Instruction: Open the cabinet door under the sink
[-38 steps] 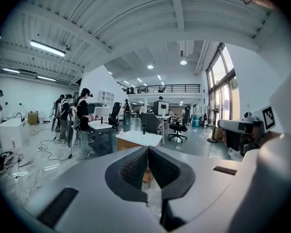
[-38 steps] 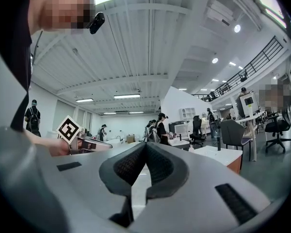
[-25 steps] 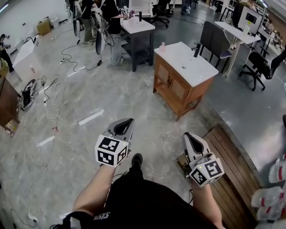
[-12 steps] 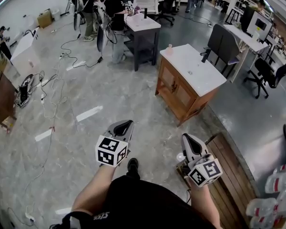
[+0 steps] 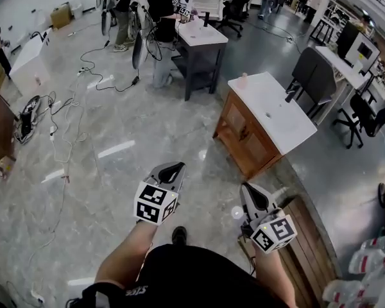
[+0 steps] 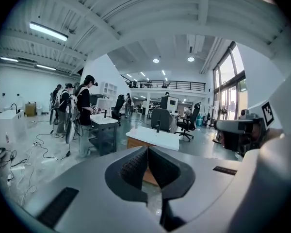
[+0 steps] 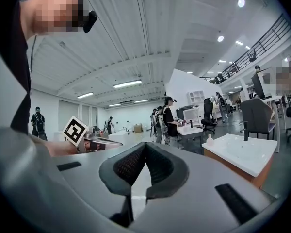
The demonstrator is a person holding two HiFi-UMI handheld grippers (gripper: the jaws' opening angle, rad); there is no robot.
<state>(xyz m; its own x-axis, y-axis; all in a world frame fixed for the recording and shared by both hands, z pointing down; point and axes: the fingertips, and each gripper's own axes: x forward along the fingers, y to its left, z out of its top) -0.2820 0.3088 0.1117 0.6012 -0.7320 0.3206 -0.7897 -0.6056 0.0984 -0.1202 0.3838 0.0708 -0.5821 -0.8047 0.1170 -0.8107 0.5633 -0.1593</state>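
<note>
Head view: two grey, pointed tongs, each with one marker cube. Left tongs at lower centre, right tongs at lower right; both clenched, empty. One brown wooden cabinet right of centre, closed, well apart from both tongs, under one white rectangular sink top with one black faucet.

Left gripper view: two dark ribbed pads pressed together at centre; cabinet just above the tips.

Right gripper view: pads likewise together; cabinet at right edge.
</note>
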